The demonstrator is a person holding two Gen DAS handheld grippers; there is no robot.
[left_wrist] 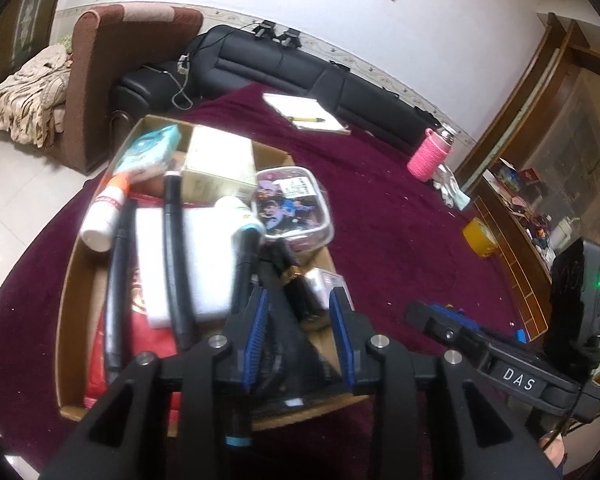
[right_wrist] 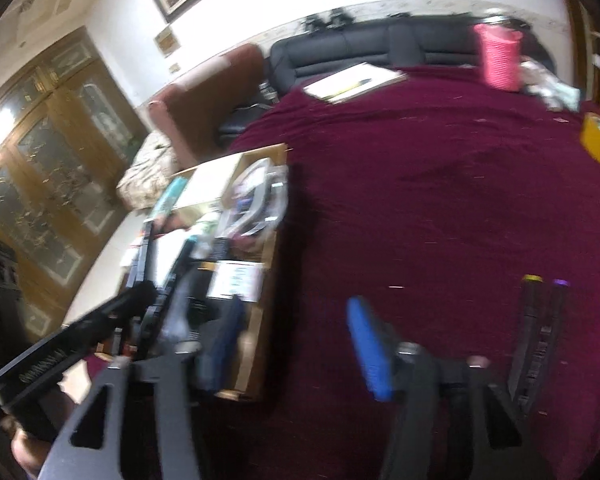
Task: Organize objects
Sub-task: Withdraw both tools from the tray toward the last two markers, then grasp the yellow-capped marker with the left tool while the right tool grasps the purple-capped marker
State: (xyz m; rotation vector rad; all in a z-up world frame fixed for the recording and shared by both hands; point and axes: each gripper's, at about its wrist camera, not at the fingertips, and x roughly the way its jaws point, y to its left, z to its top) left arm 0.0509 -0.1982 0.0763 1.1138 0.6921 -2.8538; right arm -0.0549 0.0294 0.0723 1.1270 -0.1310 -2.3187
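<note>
Two markers [right_wrist: 540, 332] only in right view; both grippers [left_wrist: 298, 328] [right_wrist: 300, 344] spread, empty.

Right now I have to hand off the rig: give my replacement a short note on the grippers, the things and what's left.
Left gripper: jaws apart over the near end of the cardboard box, holding nothing.
Right gripper: open and empty, straddling the box's right edge above the maroon cloth.
Done: box already holds markers, white bottles, small cartons and the clear plastic container.
Left: two black markers on the cloth by the right gripper; further back the notepad with pen, pink-sleeved bottle and yellow tape roll, if they belong too.
</note>
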